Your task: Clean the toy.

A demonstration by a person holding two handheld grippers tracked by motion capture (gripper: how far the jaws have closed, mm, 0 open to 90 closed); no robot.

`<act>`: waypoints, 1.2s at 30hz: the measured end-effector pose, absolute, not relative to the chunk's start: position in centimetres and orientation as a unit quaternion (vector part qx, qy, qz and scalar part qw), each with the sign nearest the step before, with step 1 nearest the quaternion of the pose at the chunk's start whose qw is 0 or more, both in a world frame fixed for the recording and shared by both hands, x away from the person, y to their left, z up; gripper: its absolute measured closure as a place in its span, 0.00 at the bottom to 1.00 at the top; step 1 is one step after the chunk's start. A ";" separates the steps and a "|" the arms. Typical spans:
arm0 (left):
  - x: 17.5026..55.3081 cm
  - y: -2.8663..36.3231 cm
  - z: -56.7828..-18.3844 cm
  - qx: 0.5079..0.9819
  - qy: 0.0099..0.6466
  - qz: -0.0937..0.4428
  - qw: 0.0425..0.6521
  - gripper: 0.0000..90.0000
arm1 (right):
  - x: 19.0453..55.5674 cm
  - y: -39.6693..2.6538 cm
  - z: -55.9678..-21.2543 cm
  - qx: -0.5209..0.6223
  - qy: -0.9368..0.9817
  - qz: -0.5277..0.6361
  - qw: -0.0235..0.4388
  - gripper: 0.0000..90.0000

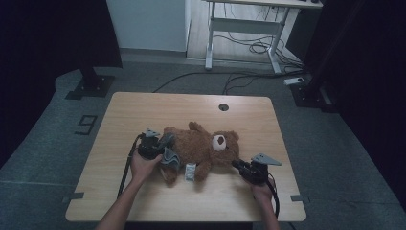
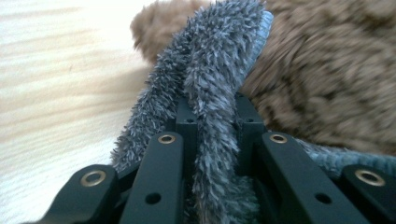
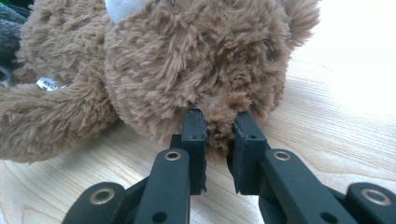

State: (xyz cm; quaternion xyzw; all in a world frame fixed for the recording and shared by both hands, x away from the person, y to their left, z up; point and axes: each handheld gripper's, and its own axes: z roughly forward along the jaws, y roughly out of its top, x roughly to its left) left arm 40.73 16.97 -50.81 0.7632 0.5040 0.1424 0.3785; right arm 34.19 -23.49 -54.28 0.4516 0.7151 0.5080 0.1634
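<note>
A brown teddy bear (image 1: 196, 148) lies on its back on the wooden table (image 1: 143, 108), head toward the right. My left gripper (image 1: 160, 145) is at the bear's lower body, shut on a grey fuzzy cloth (image 1: 170, 157). In the left gripper view the cloth (image 2: 219, 46) runs up between the closed jaws of that gripper (image 2: 215, 105), against the bear's fur (image 2: 327, 70). My right gripper (image 1: 238, 165) is at the bear's head. In the right gripper view that gripper (image 3: 219, 123) pinches a tuft of fur low on the head (image 3: 187, 56).
A white tag (image 1: 190, 171) hangs near the bear's arm, also seen as a label (image 3: 49, 84). A cable hole (image 1: 223, 107) sits near the table's far edge. Behind the table stand a white desk frame (image 1: 249, 28) and loose floor cables (image 1: 201, 76).
</note>
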 end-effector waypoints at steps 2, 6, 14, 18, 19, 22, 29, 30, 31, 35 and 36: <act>40.5 17.3 -50.1 0.757 0.504 0.142 0.390 0.85 | 34.2 -23.5 -54.3 0.452 0.716 0.507 0.163 0.86; 39.7 16.5 -47.4 0.761 0.476 0.165 0.409 0.85 | 34.3 -23.6 -54.3 0.453 0.716 0.505 0.163 0.86; 38.4 10.3 -43.5 0.783 0.394 0.172 0.450 0.85 | 34.3 -23.6 -54.3 0.455 0.716 0.504 0.163 0.86; 38.8 6.1 -42.9 0.805 0.361 0.180 0.435 0.85 | 34.3 -23.6 -54.4 0.455 0.715 0.506 0.162 0.86; 39.0 5.2 -43.0 0.808 0.359 0.172 0.434 0.85 | 34.3 -23.6 -54.4 0.455 0.715 0.506 0.162 0.86; 39.5 2.6 -43.8 0.817 0.354 0.151 0.429 0.85 | 34.3 -23.7 -54.4 0.456 0.714 0.507 0.160 0.86; 39.6 0.7 -45.7 0.827 0.354 0.152 0.410 0.85 | 34.4 -24.0 -54.6 0.460 0.714 0.504 0.158 0.86; 39.7 1.1 -45.9 0.828 0.358 0.156 0.402 0.85 | 34.4 -23.9 -54.5 0.459 0.714 0.505 0.159 0.86; 39.9 1.6 -46.1 0.827 0.363 0.155 0.401 0.85 | 34.4 -23.9 -54.5 0.457 0.714 0.505 0.161 0.86; 40.0 3.4 -46.2 0.815 0.376 0.141 0.417 0.85 | 34.3 -23.9 -54.5 0.456 0.714 0.507 0.159 0.86; 40.0 3.9 -46.0 0.812 0.379 0.142 0.421 0.85 | 34.3 -23.9 -54.5 0.456 0.714 0.507 0.159 0.86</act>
